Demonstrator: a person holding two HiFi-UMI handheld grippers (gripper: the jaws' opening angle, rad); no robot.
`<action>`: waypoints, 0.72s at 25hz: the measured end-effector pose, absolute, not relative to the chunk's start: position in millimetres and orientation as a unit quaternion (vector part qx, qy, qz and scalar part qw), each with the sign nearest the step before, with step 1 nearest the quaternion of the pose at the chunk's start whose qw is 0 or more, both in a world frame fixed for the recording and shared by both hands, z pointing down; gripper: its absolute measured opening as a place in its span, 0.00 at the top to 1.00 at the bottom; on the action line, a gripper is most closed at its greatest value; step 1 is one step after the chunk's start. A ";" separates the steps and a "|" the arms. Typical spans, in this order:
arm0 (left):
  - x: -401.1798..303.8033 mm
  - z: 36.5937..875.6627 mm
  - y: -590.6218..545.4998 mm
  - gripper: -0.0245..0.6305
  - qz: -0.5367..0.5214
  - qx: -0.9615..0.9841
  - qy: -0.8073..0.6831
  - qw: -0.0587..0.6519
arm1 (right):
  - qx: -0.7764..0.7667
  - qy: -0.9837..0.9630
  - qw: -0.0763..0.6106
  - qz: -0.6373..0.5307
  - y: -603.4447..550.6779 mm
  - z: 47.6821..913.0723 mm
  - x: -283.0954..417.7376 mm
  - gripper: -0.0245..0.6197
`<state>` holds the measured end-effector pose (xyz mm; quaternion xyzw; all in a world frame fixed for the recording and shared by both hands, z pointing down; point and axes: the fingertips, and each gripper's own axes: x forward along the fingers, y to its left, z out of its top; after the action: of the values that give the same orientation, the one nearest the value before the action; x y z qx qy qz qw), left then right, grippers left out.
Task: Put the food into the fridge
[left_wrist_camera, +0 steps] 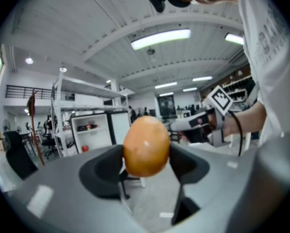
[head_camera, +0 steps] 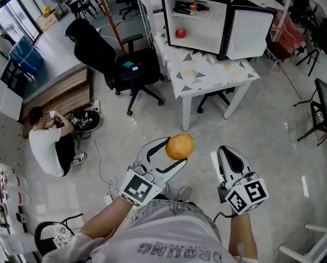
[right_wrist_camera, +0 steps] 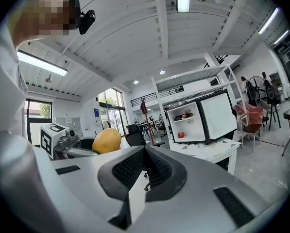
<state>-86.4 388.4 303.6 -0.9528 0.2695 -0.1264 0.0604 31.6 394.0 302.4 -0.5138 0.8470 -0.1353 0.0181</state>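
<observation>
- One orange fruit [head_camera: 180, 146] is clamped between the two jaws of the left gripper [head_camera: 177, 150], at the lower middle of the head view. The left gripper view shows a jaw pressing on each side of it.
- The right gripper [head_camera: 229, 156] sits just right of it, apart from the fruit. In its own view the jaws meet with nothing between them.
- One small fridge [head_camera: 199, 37] stands at the top centre of the head view, on one white table [head_camera: 207, 75]. Its door [head_camera: 251, 34] is swung wide to the right.
- Inside the fridge lies one red round fruit [head_camera: 180, 33] on the lower level. Dark bottles [head_camera: 190, 7] lie on the upper shelf; I cannot count them.
- One black office chair [head_camera: 133, 70] stands left of the table.
- One person [head_camera: 45, 141] sits on the floor at the left edge.
</observation>
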 end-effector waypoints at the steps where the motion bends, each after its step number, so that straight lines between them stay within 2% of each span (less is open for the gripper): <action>1: -84.3 304.8 389.2 0.50 -0.128 -0.953 0.270 0.059 | -0.513 0.848 0.018 -0.135 393.9 302.6 33.7 0.96; 18: -75.5 306.8 363.2 0.50 -0.122 -0.948 0.286 0.062 | -0.509 0.851 0.020 -0.127 372.2 299.9 53.3 0.96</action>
<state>-75.5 363.2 306.8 -0.9484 0.2859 -0.1220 0.0619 53.3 372.2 299.9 -0.5094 0.8509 -0.1268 0.0200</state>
